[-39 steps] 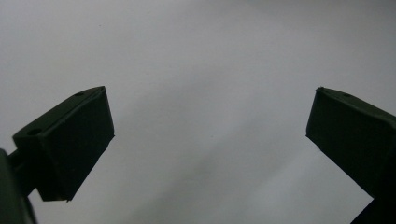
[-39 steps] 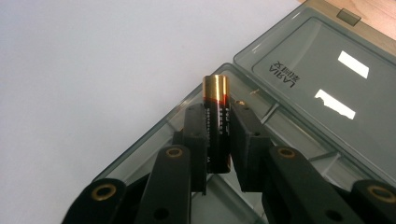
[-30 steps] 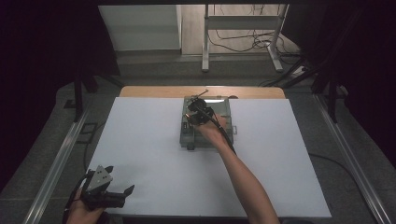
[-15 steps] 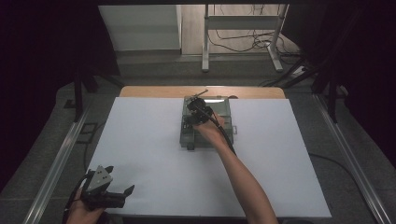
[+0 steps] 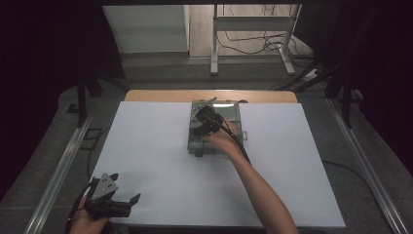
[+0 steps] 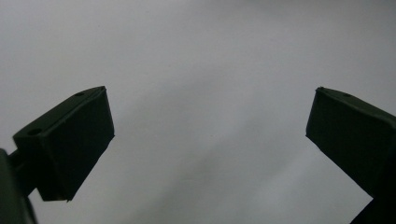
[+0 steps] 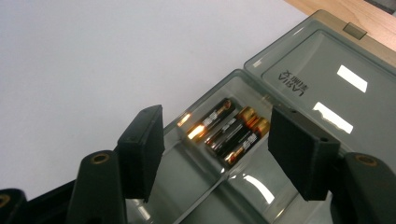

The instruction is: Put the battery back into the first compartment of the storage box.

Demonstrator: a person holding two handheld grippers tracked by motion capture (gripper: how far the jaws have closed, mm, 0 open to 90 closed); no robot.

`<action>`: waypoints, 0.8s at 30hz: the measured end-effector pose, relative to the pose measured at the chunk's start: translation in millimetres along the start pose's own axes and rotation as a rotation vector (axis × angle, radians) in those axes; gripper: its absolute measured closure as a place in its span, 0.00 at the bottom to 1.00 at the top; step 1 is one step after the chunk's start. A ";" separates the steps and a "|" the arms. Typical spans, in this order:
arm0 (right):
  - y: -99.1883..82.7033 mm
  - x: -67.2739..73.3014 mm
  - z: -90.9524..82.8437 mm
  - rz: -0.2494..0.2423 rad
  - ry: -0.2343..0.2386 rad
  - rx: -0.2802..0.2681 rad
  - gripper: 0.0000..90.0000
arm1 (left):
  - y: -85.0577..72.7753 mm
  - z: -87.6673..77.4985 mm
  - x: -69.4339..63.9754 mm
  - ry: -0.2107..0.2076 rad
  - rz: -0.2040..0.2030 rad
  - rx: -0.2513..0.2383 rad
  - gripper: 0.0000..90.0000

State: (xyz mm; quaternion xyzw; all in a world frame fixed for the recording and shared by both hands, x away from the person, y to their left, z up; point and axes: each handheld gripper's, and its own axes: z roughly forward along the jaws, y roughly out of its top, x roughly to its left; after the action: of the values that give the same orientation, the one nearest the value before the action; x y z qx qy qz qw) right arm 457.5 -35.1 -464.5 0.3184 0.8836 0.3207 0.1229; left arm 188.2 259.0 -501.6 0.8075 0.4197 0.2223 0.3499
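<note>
Right gripper (image 5: 198, 123) is over the clear grey plastic case (image 5: 234, 141), which sits at the far middle of the white table (image 5: 146, 161), close to the wooden strip (image 5: 146, 95) along the far edge. In the right gripper view I read its jaws as about half open and just now widening, nothing between the pads and nothing held. Past them the case lies open, lid (image 7: 327, 79) folded flat toward the wooden strip, bright reflections and some printed lettering on it.

Batteries (image 7: 229, 130): three, black with copper-coloured ends, lying side by side and touching in one compartment of the case, at the end nearest the lid hinge. They show between the two jaw tips in that view, farther off and lower than the tips; the jaws do not touch them. The compartment on the near side of the divider looks bare as far as I can see it.

My right forearm (image 5: 263, 195) runs in from the bottom edge up to the case.

Left gripper (image 5: 117, 200) rests at the near left corner of the table, well apart from the case. In the left gripper view its jaws stand wide open over plain white surface, gripping nothing.
</note>
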 end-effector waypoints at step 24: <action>-69.0 14.4 -70.5 -0.017 0.094 -0.003 0.15 | 0.5 0.9 -1.0 0.008 0.004 0.010 0.02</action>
State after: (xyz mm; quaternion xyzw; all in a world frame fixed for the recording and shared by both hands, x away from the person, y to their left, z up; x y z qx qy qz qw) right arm 383.4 -101.1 -455.4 0.2954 0.8905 0.3357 0.0845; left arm 188.6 257.6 -501.8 0.8091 0.4205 0.2243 0.3439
